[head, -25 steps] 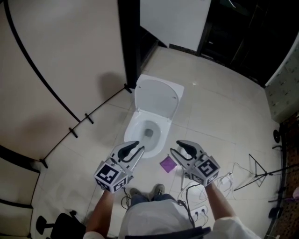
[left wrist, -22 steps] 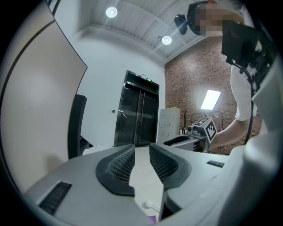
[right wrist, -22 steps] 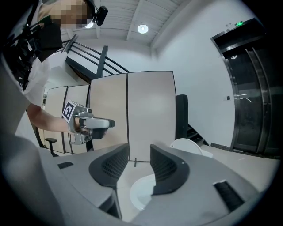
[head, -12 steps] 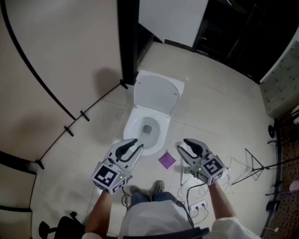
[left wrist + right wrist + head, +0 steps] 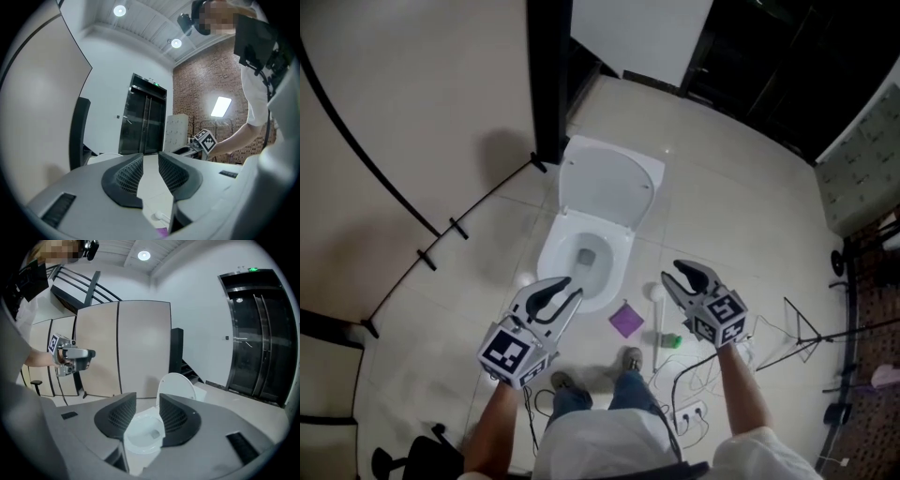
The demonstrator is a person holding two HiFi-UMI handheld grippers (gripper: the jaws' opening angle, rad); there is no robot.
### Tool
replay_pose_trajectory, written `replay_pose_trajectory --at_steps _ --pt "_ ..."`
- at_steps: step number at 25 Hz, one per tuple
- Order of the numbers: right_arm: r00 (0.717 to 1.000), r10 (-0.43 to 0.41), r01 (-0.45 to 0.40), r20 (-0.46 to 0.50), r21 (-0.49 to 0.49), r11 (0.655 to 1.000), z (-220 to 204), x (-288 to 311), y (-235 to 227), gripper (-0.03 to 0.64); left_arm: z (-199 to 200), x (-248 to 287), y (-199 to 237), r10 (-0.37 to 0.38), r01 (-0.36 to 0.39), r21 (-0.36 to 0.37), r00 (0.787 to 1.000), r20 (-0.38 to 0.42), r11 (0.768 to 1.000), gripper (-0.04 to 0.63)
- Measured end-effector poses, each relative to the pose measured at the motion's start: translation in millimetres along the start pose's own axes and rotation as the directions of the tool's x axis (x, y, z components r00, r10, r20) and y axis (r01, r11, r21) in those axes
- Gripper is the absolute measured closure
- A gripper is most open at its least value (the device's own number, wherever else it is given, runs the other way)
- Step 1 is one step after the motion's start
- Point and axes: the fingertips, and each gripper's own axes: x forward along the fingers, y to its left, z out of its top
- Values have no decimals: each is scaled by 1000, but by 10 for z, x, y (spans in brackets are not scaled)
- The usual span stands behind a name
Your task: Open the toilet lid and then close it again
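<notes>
Down on the pale tiled floor (image 5: 741,216), the toilet bowl (image 5: 581,258) is sitting close to the curved beige wall (image 5: 412,112), and the toilet lid (image 5: 607,186) is standing raised behind it, leaving the bowl wide open to the head view. The left gripper (image 5: 570,289) is hovering level above the bowl's near edge, its jaws parted with only bare floor showing between the ribbed pads, so it is released and gripping nothing. The right gripper (image 5: 673,274) is hanging off the bowl's right side, well apart from the lid, its jaws likewise spread and empty, and its own view is looking through the gap at the bowl and the upright lid. A purple scrap (image 5: 625,320) is lying on the tiles between the two grippers, near the bowl's front, and cables (image 5: 698,373) are trailing by the person's feet
</notes>
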Motion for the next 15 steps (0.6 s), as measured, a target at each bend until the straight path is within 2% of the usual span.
replay_pose_trajectory --at_steps 4,8,11,15 --pt "998 32 -35 -47 -66 997 -12 293 -596 462 -67 248 28 51 -51 -12 999 -6 999 502" --pt "992 99 -107 -75 -104 989 -98 663 -1329 462 -177 721 35 144 -144 -14 990 2 989 502" --pt "983 145 -158 -111 -118 980 -226 988 -1867 462 -278 1120 73 233 -232 -62 972 16 971 502" --pt "966 197 -221 -164 -143 965 -386 1517 -2327 462 -470 1499 166 323 -320 -117 946 9 940 502"
